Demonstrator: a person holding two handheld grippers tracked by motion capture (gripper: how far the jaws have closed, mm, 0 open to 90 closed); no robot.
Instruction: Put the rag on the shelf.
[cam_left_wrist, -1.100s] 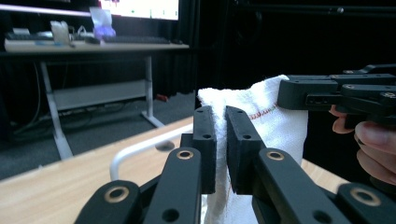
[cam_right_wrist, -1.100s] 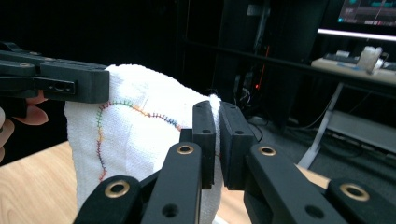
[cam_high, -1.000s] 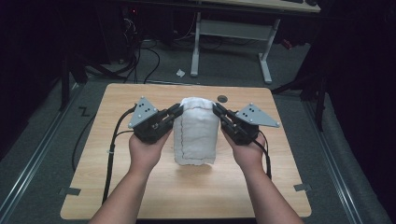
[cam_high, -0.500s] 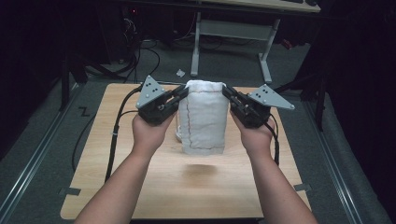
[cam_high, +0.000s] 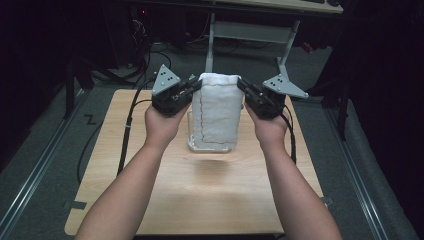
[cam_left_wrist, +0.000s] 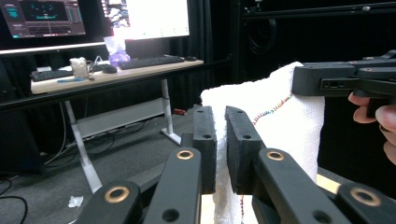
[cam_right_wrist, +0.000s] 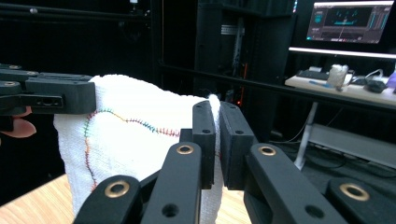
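Now my left gripper (cam_high: 186, 94) and my right gripper (cam_high: 248, 94) each pinch one top corner of the white towel (cam_high: 219, 112), jaws closed on the cloth, and it hangs between them above the wooden table (cam_high: 150, 200). If one pinch is too shallow, I think that corner could slip out and the towel would swing down. No container can be seen near the towel.

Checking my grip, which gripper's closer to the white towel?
Neither: left gripper clamps the white towel's top left corner, right gripper clamps its top right corner.
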